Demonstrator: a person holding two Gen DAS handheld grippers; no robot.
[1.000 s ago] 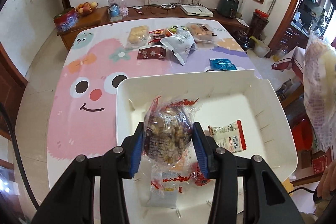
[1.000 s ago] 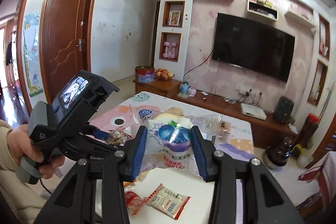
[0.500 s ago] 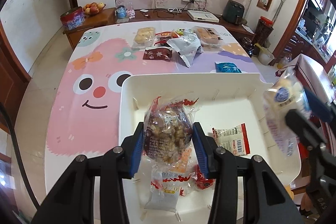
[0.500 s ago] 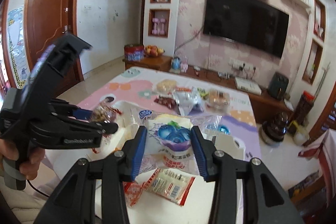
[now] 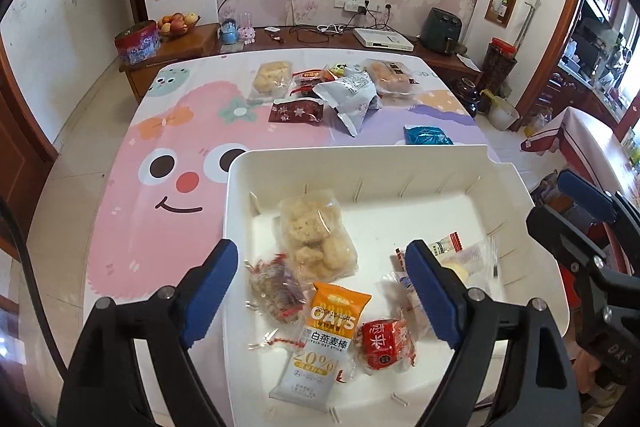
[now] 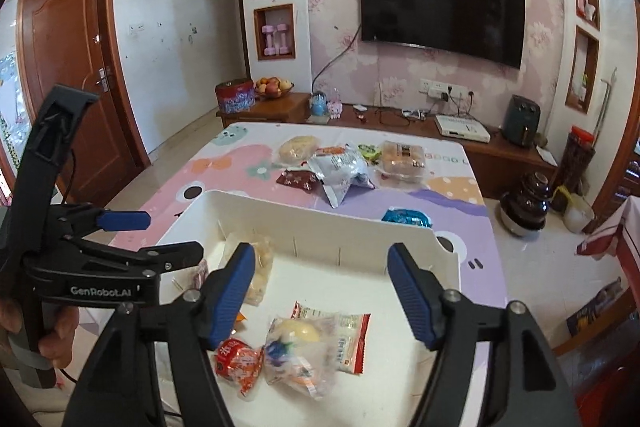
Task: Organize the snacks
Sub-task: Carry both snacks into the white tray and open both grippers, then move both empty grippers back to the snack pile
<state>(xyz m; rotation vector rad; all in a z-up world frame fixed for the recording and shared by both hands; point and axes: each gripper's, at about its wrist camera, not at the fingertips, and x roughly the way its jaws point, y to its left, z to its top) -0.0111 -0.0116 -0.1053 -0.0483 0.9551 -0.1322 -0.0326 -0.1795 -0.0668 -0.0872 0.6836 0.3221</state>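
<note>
Left hand-held gripper (image 5: 320,281): low centre of the left wrist view, tilted steeply down over the white bin (image 5: 236,203); its jaws have just been opening and now stand wide apart, with nothing pressed between the blue pads.
Brown snack packet (image 5: 278,287): lies loose on the bin floor between those pads, touching neither.
Oat bar packet (image 5: 324,339): orange and white, just right of the brown packet, bottom centre of the frame.
Puffed cake packet (image 5: 314,237): mid-frame, above the oat bar, against the bin's left half.
Red packet (image 5: 380,345): beside the oat bar, lower right of centre.
Right hand-held gripper (image 6: 322,297): bottom centre of the right wrist view, angled down over the bin; its jaws have just been opening and are well apart, holding nothing.
Clear blueberry packet (image 6: 298,351): rests on the bin floor below and between the pads, clear of both, overlapping a red-edged sachet (image 6: 352,341).
Hand (image 6: 48,335): lower left edge of the right wrist view, wrapped round the left tool's handle.
Bench (image 5: 132,195): cartoon-face cloth; more snacks (image 5: 344,95) sit at its far end, upper centre.
</note>
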